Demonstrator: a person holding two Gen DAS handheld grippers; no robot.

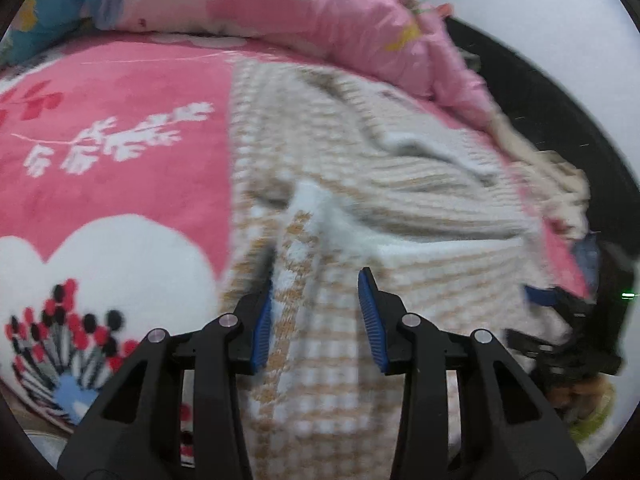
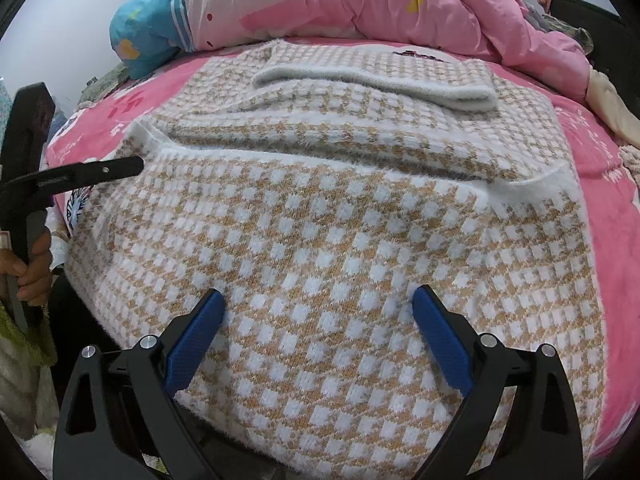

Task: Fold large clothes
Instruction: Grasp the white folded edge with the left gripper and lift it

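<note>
The tan-and-white checked knit sweater lies flat across the pink floral fleece blanket on the bed, sleeves folded over its far part. The left gripper is clenched on a raised ridge of the sweater's left edge; the right gripper is released, its 2 pads resting apart on the near hem. The fluffy knit could slip from that thin pinch, or only 1 layer may lift and skew the fold. Motion blur hides how deep the left bite goes, and the near hem is cut off.

Tan-and-white checked sweater lies partly folded on bed.
</note>
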